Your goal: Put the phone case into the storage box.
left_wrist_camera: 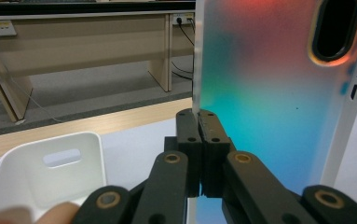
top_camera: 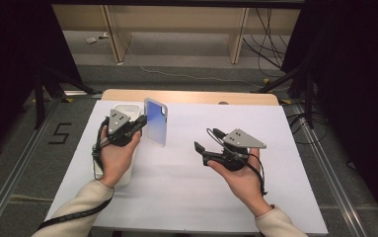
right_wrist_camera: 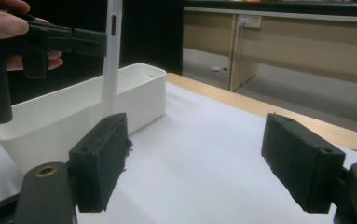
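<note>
A translucent phone case (top_camera: 156, 122) with a blue-to-pink sheen stands upright above the table's left half, just right of a white bin (top_camera: 127, 107). My left gripper (top_camera: 142, 120) is shut on the case's left edge; in the left gripper view the jaws (left_wrist_camera: 198, 116) pinch that edge of the case (left_wrist_camera: 269, 93), whose camera cut-out faces me. My right gripper (top_camera: 206, 139) hovers over the middle of the white table top, open, with nothing between its jaws (right_wrist_camera: 204, 158). In the right gripper view the case (right_wrist_camera: 111, 60) shows edge-on, held by the left gripper (right_wrist_camera: 73, 39).
The white bin (right_wrist_camera: 73, 112) sits at the table's left side, partly under my left hand. The white sheet (top_camera: 201, 187) covers a wooden table top (top_camera: 191, 96). Beyond the table are wooden furniture legs, floor cables and dark curtains on both sides.
</note>
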The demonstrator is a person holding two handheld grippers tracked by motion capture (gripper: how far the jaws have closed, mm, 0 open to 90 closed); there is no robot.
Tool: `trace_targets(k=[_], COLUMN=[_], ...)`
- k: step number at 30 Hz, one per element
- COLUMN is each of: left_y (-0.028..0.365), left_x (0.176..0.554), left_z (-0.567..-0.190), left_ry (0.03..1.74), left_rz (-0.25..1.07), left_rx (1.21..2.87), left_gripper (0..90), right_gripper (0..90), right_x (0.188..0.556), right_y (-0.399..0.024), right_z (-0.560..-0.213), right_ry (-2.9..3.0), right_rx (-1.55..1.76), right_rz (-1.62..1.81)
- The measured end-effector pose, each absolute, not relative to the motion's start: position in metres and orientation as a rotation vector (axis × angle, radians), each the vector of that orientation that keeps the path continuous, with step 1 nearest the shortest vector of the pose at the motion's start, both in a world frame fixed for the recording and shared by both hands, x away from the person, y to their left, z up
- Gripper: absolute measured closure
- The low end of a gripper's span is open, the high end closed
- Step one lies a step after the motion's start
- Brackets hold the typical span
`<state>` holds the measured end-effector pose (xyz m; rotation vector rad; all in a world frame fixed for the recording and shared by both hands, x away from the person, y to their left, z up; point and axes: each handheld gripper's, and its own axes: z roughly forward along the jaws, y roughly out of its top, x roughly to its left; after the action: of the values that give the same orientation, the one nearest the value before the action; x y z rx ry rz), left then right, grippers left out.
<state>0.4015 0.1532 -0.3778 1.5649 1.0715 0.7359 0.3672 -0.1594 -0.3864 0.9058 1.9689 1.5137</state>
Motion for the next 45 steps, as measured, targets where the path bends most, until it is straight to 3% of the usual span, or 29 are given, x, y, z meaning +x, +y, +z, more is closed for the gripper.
trace_targets(k=[45], left_y=[0.176], left_x=[0.405], left_z=[-0.369], left_ry=[1.119], left_rz=[0.773], left_rx=[1.504], left_gripper=[88.5], right_gripper=[18.1], right_x=[0.359], right_y=[-0.191], right_z=[-0.388], right_ry=[1.935], right_rx=[0.891], right_rz=[1.491])
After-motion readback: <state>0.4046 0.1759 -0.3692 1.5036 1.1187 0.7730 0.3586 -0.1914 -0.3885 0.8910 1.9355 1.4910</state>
